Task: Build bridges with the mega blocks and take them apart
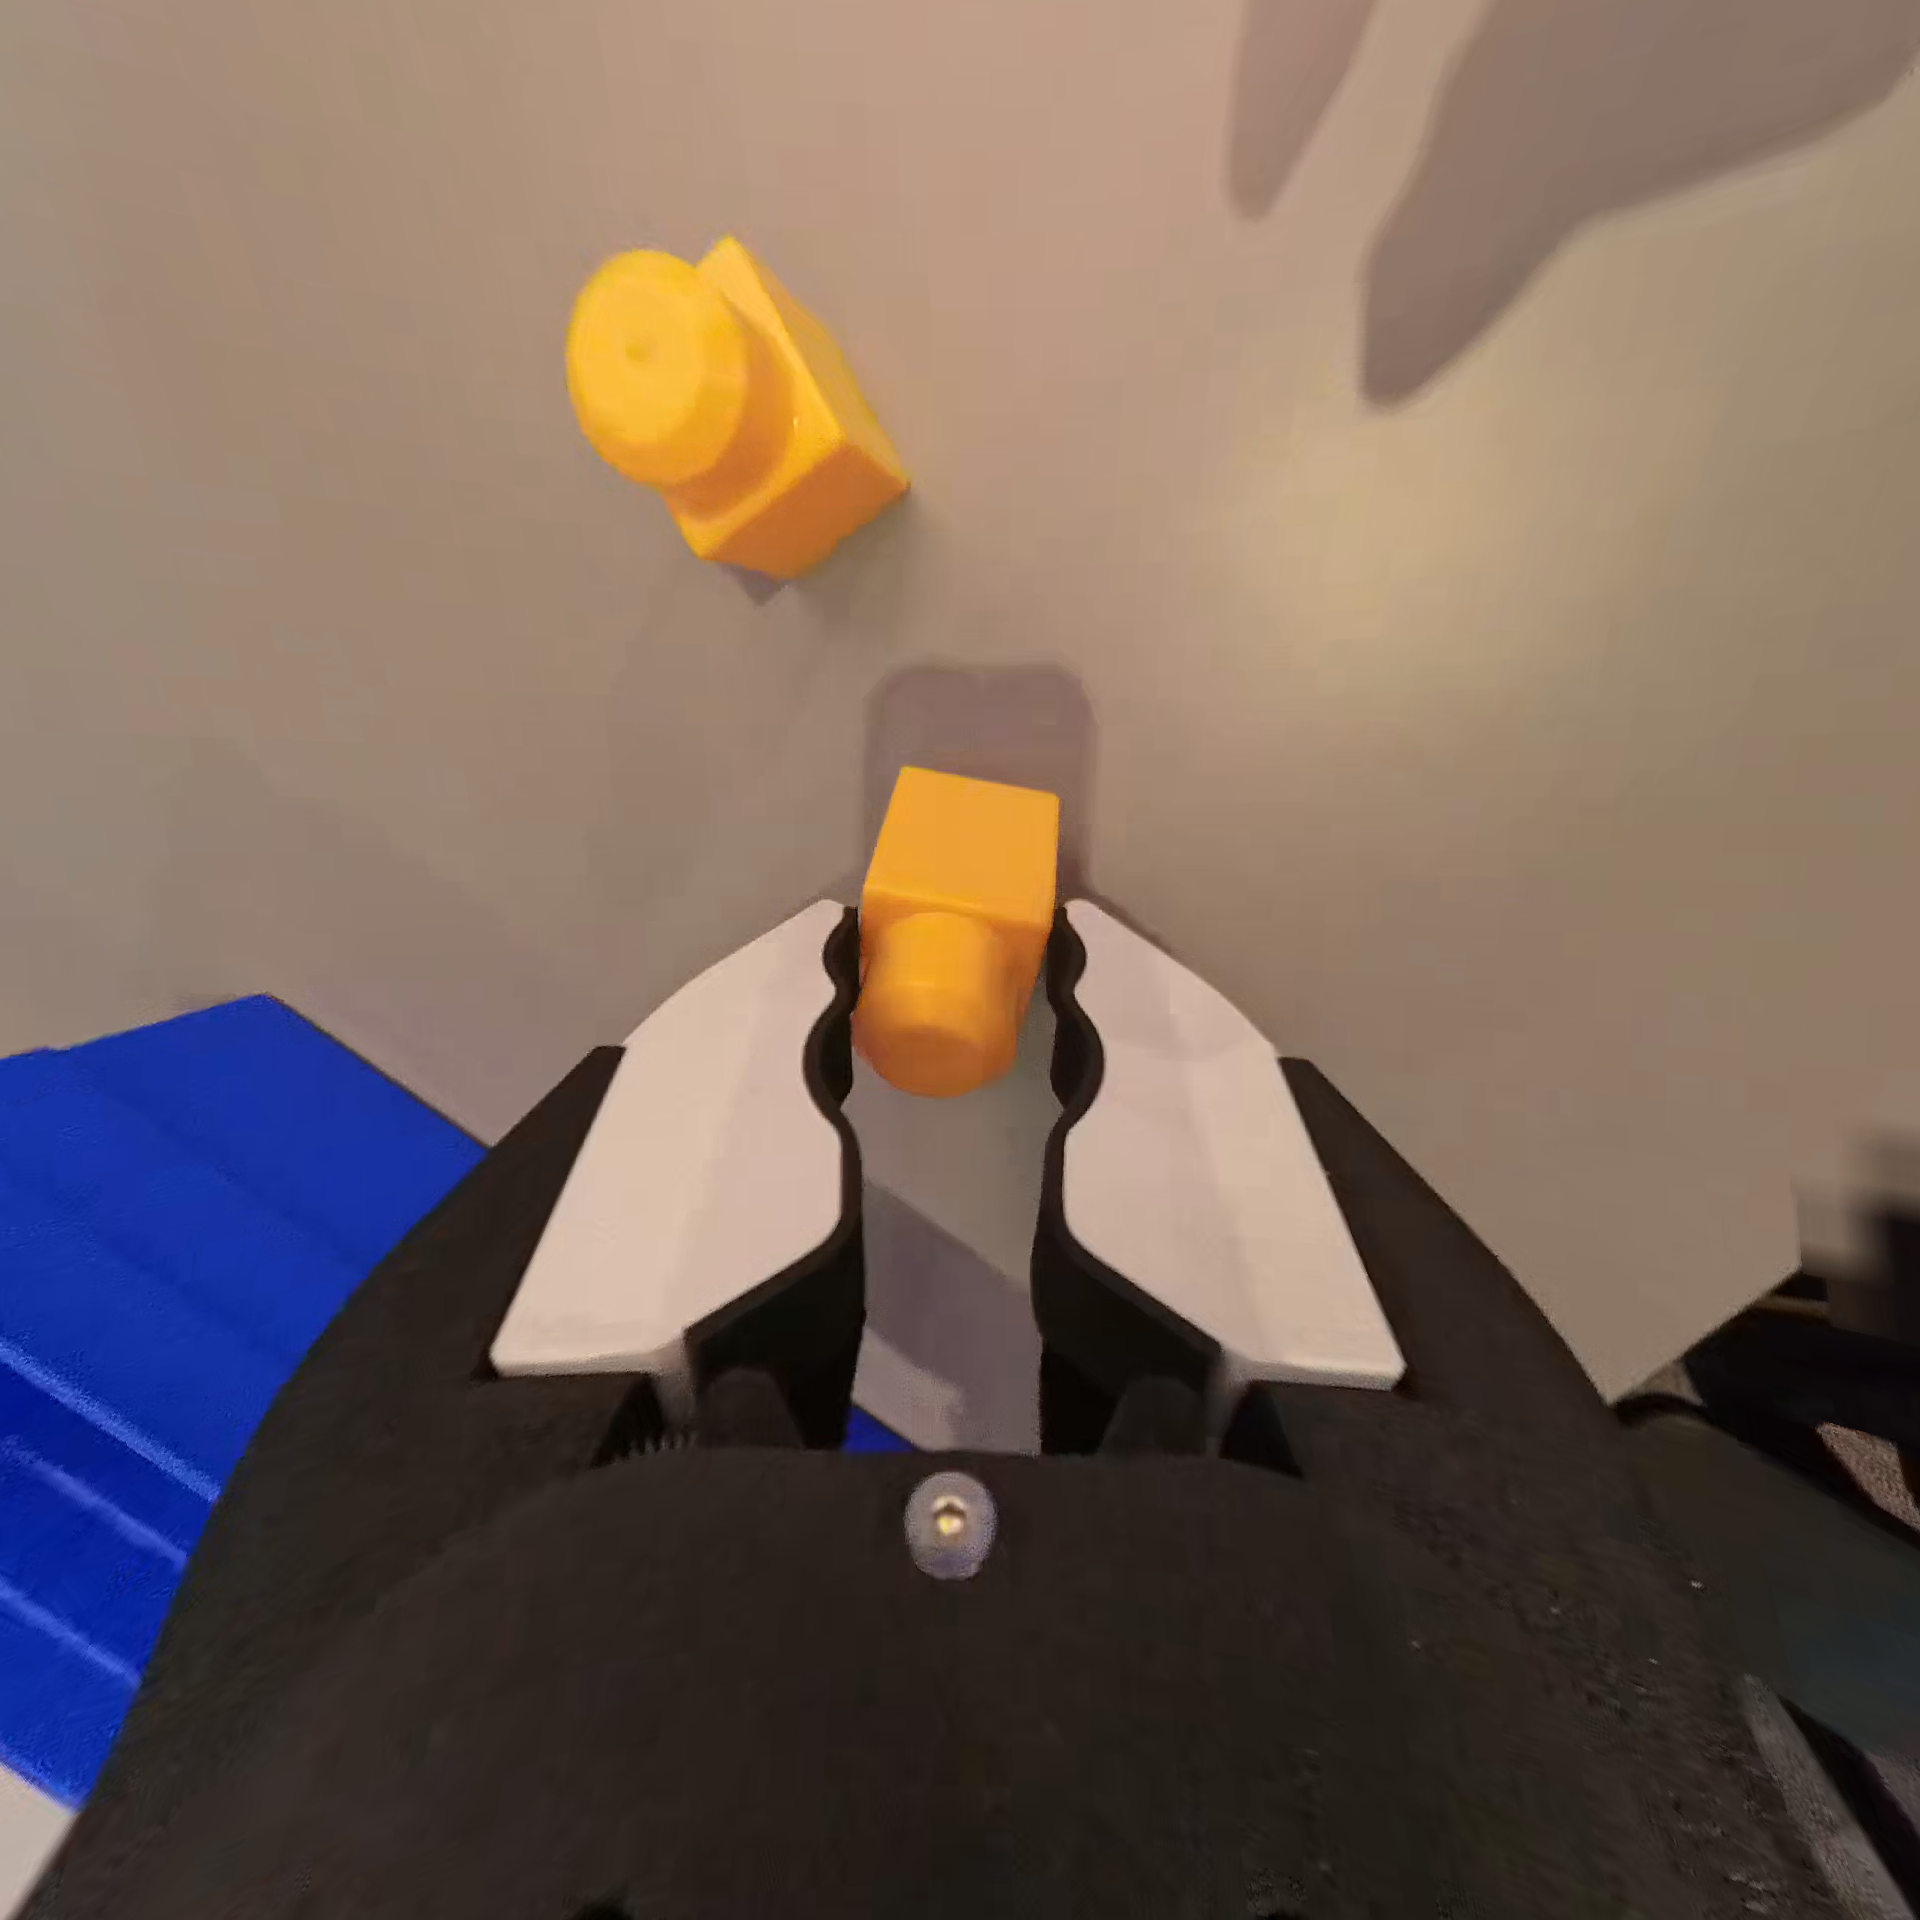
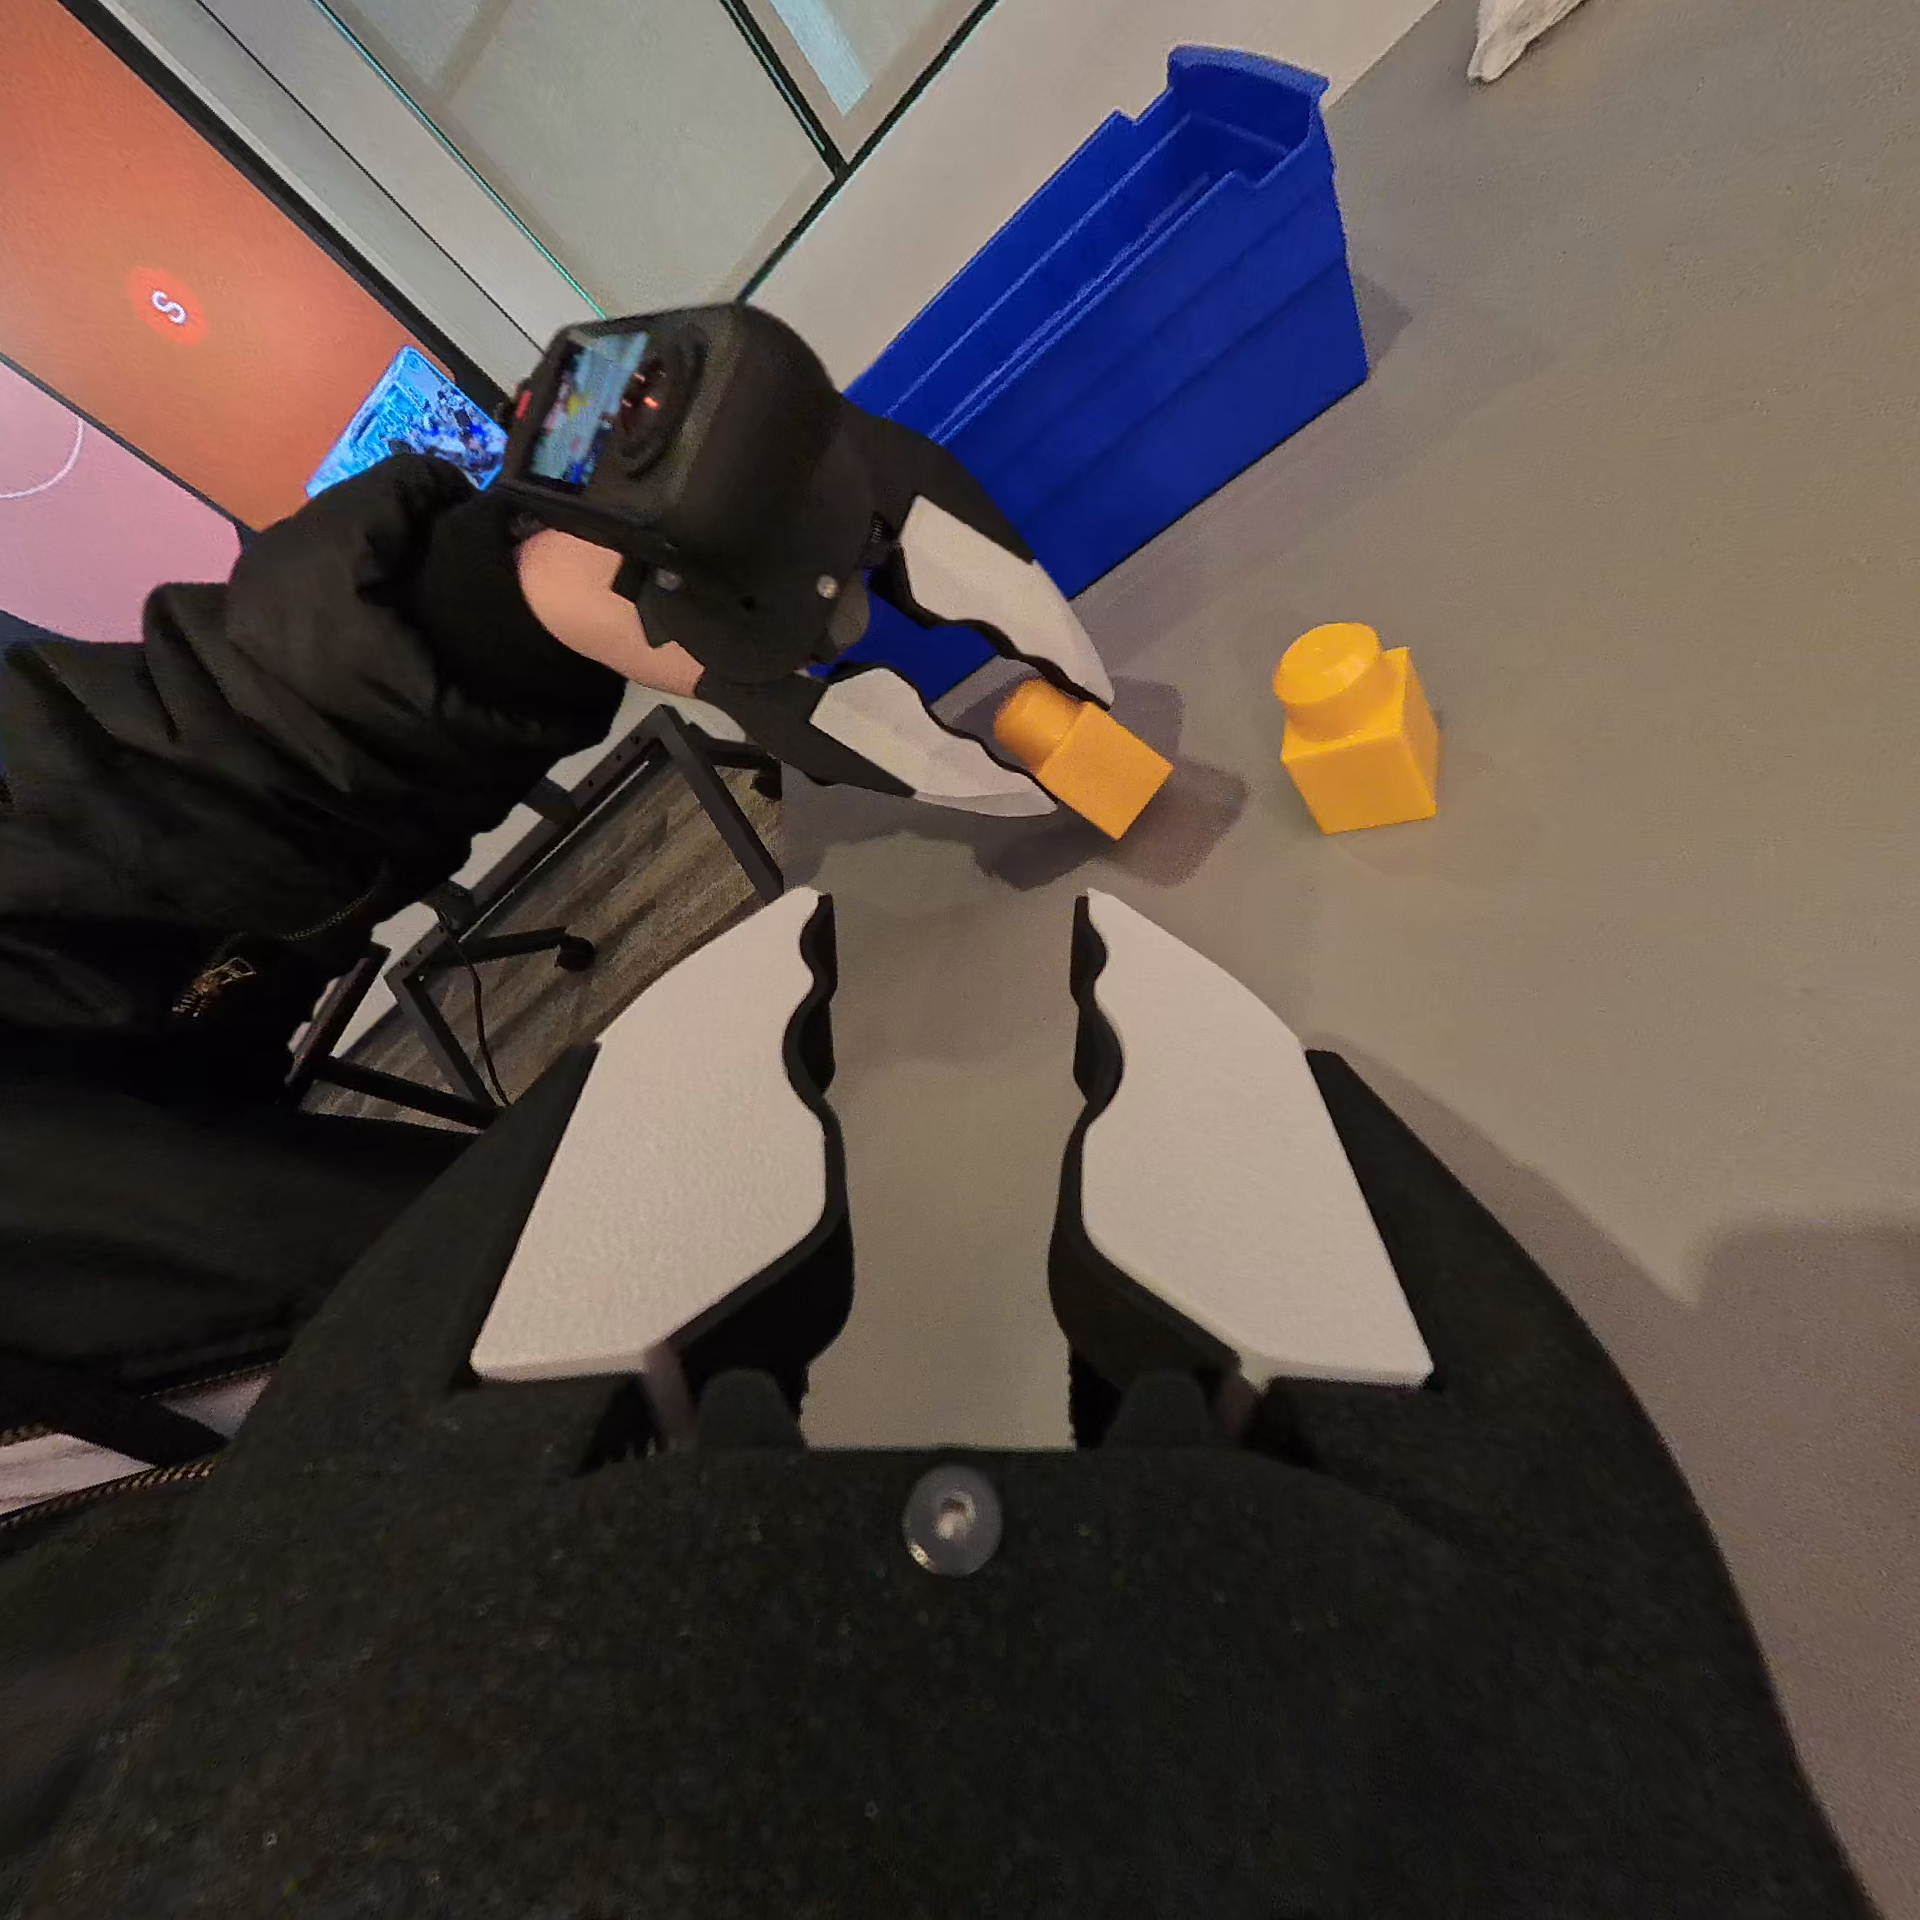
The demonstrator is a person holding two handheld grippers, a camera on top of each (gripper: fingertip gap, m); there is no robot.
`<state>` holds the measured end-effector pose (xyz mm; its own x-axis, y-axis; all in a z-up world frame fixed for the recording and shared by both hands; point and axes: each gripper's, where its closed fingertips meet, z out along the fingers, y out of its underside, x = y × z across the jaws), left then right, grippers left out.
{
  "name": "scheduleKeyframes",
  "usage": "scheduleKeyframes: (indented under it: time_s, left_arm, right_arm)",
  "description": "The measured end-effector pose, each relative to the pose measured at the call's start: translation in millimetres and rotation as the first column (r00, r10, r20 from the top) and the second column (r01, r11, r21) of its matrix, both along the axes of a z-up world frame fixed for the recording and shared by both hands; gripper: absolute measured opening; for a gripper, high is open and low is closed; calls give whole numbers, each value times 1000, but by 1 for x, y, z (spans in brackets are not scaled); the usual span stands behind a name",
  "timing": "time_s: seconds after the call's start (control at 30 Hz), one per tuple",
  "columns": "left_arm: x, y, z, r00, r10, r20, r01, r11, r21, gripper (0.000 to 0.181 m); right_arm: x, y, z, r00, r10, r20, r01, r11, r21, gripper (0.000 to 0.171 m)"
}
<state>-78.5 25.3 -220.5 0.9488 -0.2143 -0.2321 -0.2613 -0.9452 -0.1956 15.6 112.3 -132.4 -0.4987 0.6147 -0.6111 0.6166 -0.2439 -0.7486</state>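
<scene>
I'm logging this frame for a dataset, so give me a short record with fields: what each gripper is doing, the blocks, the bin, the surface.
left gripper: shut on held yellow block, stud pointing back toward the gripper
right gripper: open, empty, over the table
free yellow block: upright on the table, apart from the held one
blue bin: on the table behind the blocks
table: grey

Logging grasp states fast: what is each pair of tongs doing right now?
Left tongs: closed on a yellow block, stud pointing back toward the camera.
Right tongs: open, holding nothing, above the grey table.
</scene>
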Motion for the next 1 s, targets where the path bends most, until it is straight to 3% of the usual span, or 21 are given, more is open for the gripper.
scheduleKeyframes:
  time_s: [0.13, 0.37, 0.53, 0.8, 1.0]
  left_arm:
    - [-5, 15, -6, 1000, 0, -20, -1, 998, -57, 35]
    - [-9, 24, -8, 992, 114, 45, -105, 980, -166, 34]
    - [-8, 43, -4, 981, 157, 110, -144, 982, -118, 34]
    - [-16, 47, -3, 979, 183, 89, -174, 980, -102, 47]
    - [-12, 35, 25, 972, 199, 125, -212, 972, 100, 50]
  right_arm:
    - [3, 12, -1, 1000, -17, -10, 17, 1000, -26, 42]
    - [5, 25, -9, 1000, -21, -12, 21, 998, -55, 42]
    - [5, 29, -13, 1000, -16, -19, 15, 997, -77, 41]
    - [3, 38, -19, 1000, -19, -21, 17, 993, -120, 39]
    - [-16, 39, -26, 998, -40, -52, 36, 997, -62, 39]
